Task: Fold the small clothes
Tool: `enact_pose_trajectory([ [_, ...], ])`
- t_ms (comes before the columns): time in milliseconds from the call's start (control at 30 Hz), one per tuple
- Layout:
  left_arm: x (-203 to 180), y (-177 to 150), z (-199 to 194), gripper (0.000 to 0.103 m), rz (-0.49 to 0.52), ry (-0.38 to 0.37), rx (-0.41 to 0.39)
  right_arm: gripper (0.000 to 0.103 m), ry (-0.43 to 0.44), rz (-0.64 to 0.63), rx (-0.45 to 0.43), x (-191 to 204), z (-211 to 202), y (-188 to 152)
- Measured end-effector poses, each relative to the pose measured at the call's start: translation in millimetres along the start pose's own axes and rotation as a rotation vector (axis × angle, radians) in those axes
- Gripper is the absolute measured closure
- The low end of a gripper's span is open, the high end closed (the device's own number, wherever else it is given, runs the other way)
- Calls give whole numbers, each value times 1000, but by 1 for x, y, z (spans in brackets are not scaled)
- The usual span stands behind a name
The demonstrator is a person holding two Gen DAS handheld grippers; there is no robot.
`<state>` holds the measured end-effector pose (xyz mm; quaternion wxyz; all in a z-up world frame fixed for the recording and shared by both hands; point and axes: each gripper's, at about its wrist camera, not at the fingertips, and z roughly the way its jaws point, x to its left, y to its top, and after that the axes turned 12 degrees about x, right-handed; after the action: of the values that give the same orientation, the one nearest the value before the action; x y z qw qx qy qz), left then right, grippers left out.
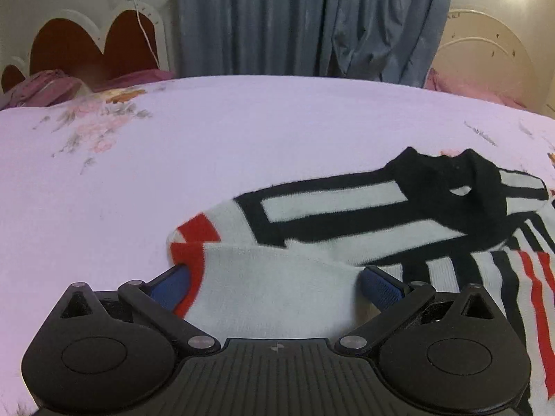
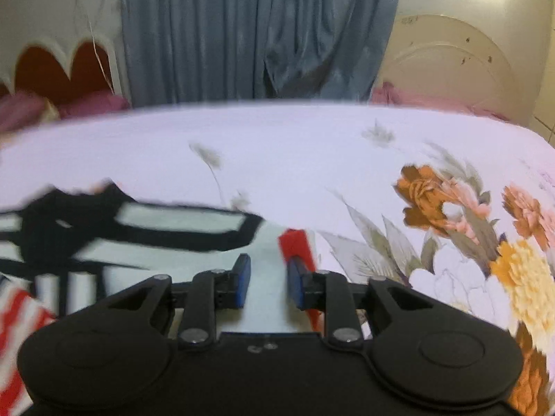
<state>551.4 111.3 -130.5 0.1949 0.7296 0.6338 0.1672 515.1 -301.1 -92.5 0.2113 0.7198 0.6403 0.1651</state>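
Two grippers sit at the sweater's (image 1: 347, 222) sleeves: left gripper (image 1: 274, 277) spread wide, right gripper (image 2: 269, 279) part open, holding nothing. Folding looks barely started.

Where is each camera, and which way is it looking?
Left wrist: sits on the left tongs, low over the bed, facing the blue curtain; its blue fingers spread wide around a sweater sleeve.
Right wrist: sits on the right tongs, facing the same way; its fingers hang open over the other sleeve.
Both show the sweater, bed, curtain and heart headboard.
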Motion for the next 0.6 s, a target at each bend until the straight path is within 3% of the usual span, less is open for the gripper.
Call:
enact_pose_trajectory([
  [133, -5, -13, -21, 0, 31, 53, -43, 77, -2, 13, 10, 2, -15, -1],
  [167, -4, -23, -30, 0, 32, 54, -64, 71, 14, 12, -8, 2, -24, -6],
  [233, -2, -45, -45, 0, 43, 60, -67, 66, 42, -11, -35, 2, -44, -26],
  [600, -21, -164, -113, 0, 28, 115, -36, 65, 137, -18, 10, -19, -113, -130],
])
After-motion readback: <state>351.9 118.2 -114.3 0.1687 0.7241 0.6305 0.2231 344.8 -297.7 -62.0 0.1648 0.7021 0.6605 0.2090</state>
